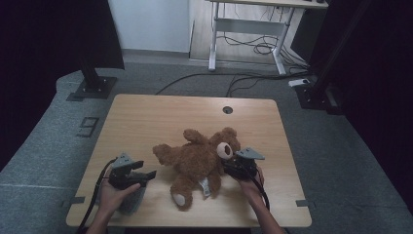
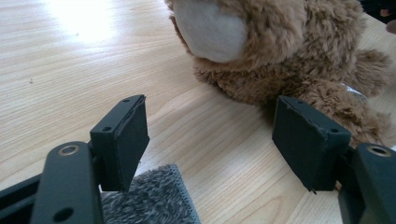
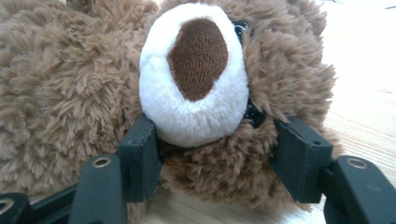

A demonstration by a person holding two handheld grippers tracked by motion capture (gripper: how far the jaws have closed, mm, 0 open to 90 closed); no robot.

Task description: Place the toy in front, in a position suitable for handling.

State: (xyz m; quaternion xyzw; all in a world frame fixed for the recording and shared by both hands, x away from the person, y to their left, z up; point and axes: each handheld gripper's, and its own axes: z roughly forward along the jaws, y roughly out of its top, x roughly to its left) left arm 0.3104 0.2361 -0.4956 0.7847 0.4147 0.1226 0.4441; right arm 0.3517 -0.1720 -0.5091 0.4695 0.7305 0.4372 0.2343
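At about 7 o'clock on the wooden surface, the person's left hand holds the left gripper low over a grey fuzzy cloth that lies near the front edge; in the left gripper view that cloth shows just under the left-hand jaw. Its jaws stand spread wide with only bare wood between them, pointing toward 3 o'clock at the bear's nearest foot with its white sole, and apart from it. The brown teddy bear lies on its back just right of the surface's middle, head toward 2 o'clock, one arm stretched out toward 9 o'clock, one leg reaching toward 6 o'clock, and a white label hanging from its lower body. At about 4 o'clock the right hand brings the right gripper up against the bear's head. In the right gripper view its jaws sit half spread on either side of the bear's chin, just below the white muzzle with its dark brown nose; the pads rest against the fur, though whether they truly pinch it I cannot tell.
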